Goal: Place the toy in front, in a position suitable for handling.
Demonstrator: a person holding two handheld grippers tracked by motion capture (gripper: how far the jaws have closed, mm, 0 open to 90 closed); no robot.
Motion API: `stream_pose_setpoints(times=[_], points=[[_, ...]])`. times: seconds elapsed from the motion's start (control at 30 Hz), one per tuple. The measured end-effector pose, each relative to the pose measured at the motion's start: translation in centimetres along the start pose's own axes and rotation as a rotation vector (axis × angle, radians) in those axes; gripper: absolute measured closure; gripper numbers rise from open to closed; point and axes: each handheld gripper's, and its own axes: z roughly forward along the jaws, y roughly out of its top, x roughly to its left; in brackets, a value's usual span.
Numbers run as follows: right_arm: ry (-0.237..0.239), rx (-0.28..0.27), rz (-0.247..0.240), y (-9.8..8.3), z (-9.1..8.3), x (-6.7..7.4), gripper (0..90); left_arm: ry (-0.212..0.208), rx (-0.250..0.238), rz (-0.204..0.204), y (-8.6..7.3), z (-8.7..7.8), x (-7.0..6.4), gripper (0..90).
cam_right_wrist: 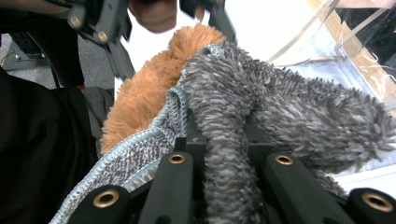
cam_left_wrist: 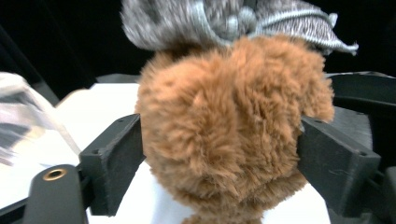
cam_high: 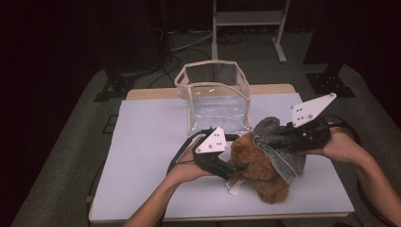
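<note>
A brown teddy bear [cam_high: 262, 177] lies on the white mat [cam_high: 151, 142], at front and right of centre. A grey fuzzy knitted cloth [cam_high: 281, 153] is draped over its upper side. My left gripper [cam_high: 239, 166] reaches in from the left. In the left gripper view its jaws stand wide on either side of the bear's furry head [cam_left_wrist: 224, 130], with the fur brushing both and not squeezed. My right gripper [cam_high: 276, 138] comes in from the right and is shut on a fold of the grey cloth [cam_right_wrist: 224, 116], just beside the bear's fur [cam_right_wrist: 149, 88].
A clear plastic bag with a cream trim [cam_high: 215, 94] stands open at the back of the mat, just behind the bear. A small white tag [cam_high: 234, 187] sticks out below the bear. Dark floor and a stand's legs [cam_high: 279, 47] lie beyond the table.
</note>
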Motion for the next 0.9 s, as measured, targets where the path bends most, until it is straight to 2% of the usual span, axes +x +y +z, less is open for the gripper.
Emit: stream_pose_setpoints(times=[0.27, 0.4, 0.53, 0.63, 0.73, 0.8, 0.9], points=[[-0.003, -0.043, -0.001, 0.4, -0.5, 0.1, 77.8, 0.004, -0.036, 0.023, 0.4, 0.2, 0.0, 49.1], [-0.018, -0.067, -0.010, 0.7, -1.1, 0.1, 77.6, -0.015, -0.070, 0.002, 0.5, 0.3, 0.1, 52.2], [-0.027, -0.089, -0.042, 1.8, -1.8, 0.5, 77.4, -0.025, -0.070, 0.028, 1.2, 0.6, -0.1, 53.1], [-0.015, -0.070, -0.084, 3.2, -1.7, 1.1, 77.3, -0.029, -0.065, 0.046, 1.7, 1.0, -0.4, 53.4], [0.013, -0.023, -0.126, 4.6, -0.8, 1.9, 77.1, -0.027, -0.059, 0.066, 2.1, 1.3, -0.6, 53.4], [0.016, 0.006, -0.140, 4.9, -0.4, 2.2, 77.0, -0.033, -0.065, 0.063, 1.9, 1.2, -0.5, 53.4], [-0.004, 0.012, -0.128, 4.5, -1.4, 2.0, 76.8, -0.036, -0.091, 0.050, 2.0, 1.0, -0.3, 57.0]])
